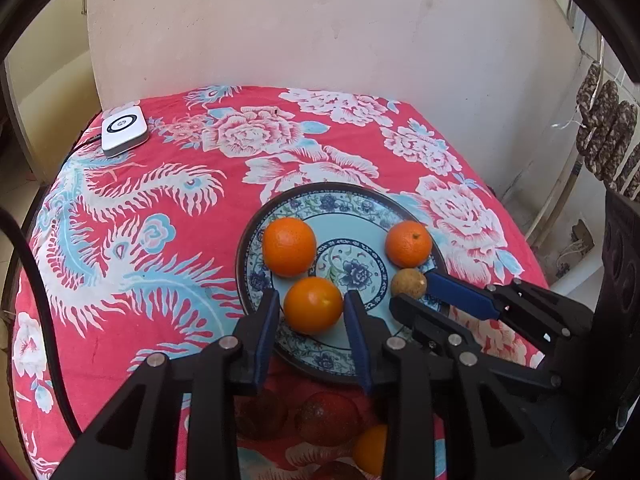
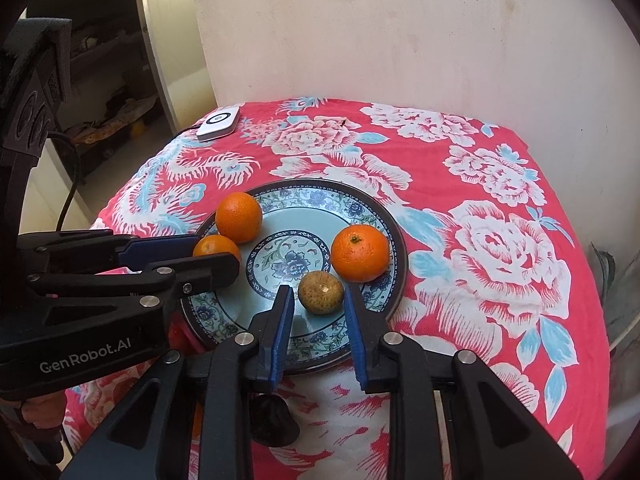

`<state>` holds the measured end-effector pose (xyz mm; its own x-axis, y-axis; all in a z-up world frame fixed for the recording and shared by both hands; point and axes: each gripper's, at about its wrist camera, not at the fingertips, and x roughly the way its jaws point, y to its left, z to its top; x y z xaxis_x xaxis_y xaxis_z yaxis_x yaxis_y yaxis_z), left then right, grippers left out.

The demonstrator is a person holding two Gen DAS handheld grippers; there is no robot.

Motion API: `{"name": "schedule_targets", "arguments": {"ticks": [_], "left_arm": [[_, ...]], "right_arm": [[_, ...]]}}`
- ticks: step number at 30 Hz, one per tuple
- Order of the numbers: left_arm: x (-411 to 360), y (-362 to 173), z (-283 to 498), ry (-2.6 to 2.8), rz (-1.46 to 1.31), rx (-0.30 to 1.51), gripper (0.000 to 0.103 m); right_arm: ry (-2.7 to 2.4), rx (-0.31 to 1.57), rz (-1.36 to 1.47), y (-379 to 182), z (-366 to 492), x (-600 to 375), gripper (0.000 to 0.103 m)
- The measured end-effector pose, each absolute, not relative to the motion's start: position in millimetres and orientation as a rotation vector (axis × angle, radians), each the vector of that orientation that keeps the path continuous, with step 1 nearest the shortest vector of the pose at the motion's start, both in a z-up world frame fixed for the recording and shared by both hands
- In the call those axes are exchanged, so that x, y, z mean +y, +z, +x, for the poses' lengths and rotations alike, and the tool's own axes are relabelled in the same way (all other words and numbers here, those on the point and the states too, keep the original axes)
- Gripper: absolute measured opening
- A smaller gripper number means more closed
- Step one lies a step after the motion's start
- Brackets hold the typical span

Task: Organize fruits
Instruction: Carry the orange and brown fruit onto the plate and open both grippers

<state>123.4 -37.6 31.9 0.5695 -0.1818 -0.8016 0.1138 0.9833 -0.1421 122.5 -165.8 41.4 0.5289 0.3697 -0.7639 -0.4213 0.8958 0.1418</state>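
Observation:
A blue-patterned plate (image 1: 256, 264) (image 2: 384, 216) lies on the red flowered cloth. On it rest three oranges and a small brown speckled fruit (image 1: 409, 283) (image 2: 321, 292). The nearest orange (image 1: 313, 305) (image 2: 216, 246) sits between the pads of my left gripper (image 1: 313, 295) (image 2: 217, 252), with a thin gap on each side, so the jaws are open. My right gripper (image 2: 317, 291) (image 1: 411, 291) straddles the brown fruit, open, a gap showing at its left pad. Two more oranges (image 1: 289, 246) (image 1: 409, 244) lie toward the plate's far side.
A white square device (image 1: 125, 130) (image 2: 219, 122) with a cable sits at the cloth's far left corner. Dark red fruits (image 1: 328, 418) and another orange (image 1: 370, 448) lie on the cloth under my left gripper. A pale wall backs the table; the cloth drops off at left and right.

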Motion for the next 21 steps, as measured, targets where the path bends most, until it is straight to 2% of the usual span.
{"name": "schedule_targets", "arguments": {"ticks": [21], "left_arm": [[-25,52,89,-0.155,-0.095,0.919,0.040]], "right_arm": [[0.470,0.852,-0.061,63,90,-172,0.034]]}}
